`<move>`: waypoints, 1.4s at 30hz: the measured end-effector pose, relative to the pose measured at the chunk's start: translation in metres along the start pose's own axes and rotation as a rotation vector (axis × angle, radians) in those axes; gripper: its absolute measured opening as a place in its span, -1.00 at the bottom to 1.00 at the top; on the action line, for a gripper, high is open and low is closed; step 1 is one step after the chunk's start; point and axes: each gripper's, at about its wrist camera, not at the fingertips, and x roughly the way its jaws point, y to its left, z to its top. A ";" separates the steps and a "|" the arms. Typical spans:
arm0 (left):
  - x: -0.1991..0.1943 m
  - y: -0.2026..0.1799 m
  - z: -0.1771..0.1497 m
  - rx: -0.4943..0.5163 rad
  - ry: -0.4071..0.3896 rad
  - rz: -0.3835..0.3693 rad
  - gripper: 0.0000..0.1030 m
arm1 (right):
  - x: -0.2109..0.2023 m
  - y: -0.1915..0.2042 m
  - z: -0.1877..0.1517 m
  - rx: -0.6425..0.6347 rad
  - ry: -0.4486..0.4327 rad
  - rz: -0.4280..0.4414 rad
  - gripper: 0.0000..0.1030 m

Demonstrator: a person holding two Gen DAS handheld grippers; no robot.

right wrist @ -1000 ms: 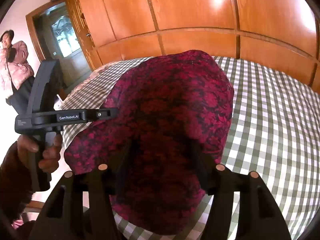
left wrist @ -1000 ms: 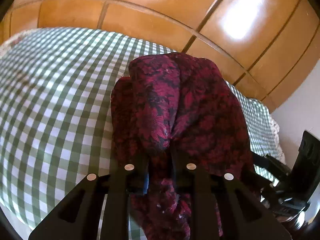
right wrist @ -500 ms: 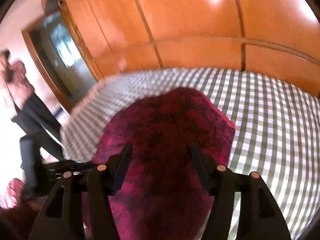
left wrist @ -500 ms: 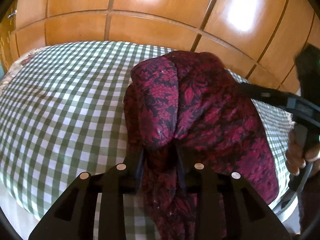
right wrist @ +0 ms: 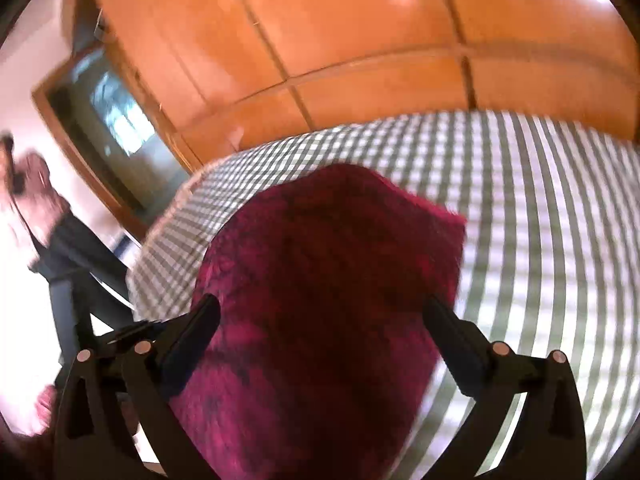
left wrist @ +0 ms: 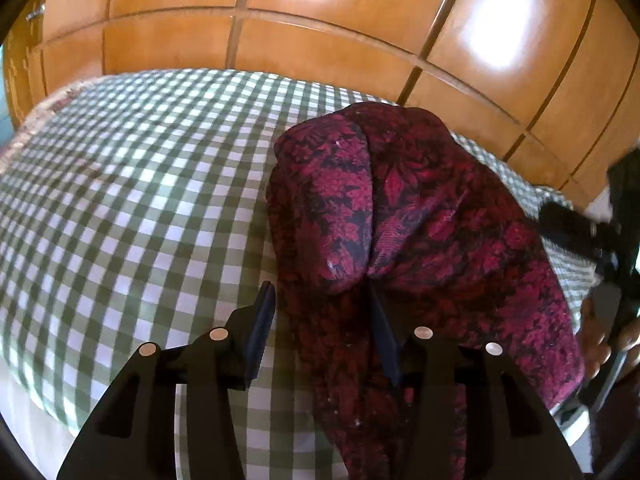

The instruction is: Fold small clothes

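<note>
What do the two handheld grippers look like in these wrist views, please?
Both the left gripper and right gripper are matte black, with angular cut-out arms, round silver rivets and flat dark finger pads. No cables or markings show.

The left wrist view looks forward along the left gripper [left wrist: 322, 320], low and close over the bed [left wrist: 132, 200], facing the wooden panel wall [left wrist: 320, 40] behind it; the red patterned garment [left wrist: 420, 232] fills the near middle. The right wrist view looks along the right gripper [right wrist: 320, 320] from further right, tilted and blurred, facing the same wall [right wrist: 360, 40] (angled toward a doorway [right wrist: 108, 120] at far left). Both share the garment [right wrist: 320, 300], the checked bed cover [right wrist: 540, 200] and the panels; the left view catches the right gripper [left wrist: 592, 240] at its right edge.
</note>
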 end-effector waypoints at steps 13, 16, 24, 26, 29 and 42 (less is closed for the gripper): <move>0.017 0.037 -0.002 -0.109 0.037 -0.222 0.33 | 0.030 -0.042 -0.035 0.185 0.073 0.273 0.97; 0.021 0.043 -0.002 -0.130 0.039 -0.276 0.33 | 0.033 -0.053 -0.037 0.204 0.079 0.311 0.97; 0.026 0.043 -0.004 -0.117 0.040 -0.338 0.34 | 0.016 -0.074 -0.057 0.204 0.099 0.351 0.97; 0.027 0.044 -0.004 -0.116 0.043 -0.337 0.33 | 0.021 -0.074 -0.057 0.210 0.081 0.364 0.97; 0.030 0.049 -0.003 -0.128 0.052 -0.348 0.33 | 0.029 -0.069 -0.051 0.227 0.078 0.376 0.97; 0.036 -0.004 -0.004 -0.136 0.033 -0.545 0.27 | -0.042 -0.045 -0.049 0.149 -0.050 0.255 0.44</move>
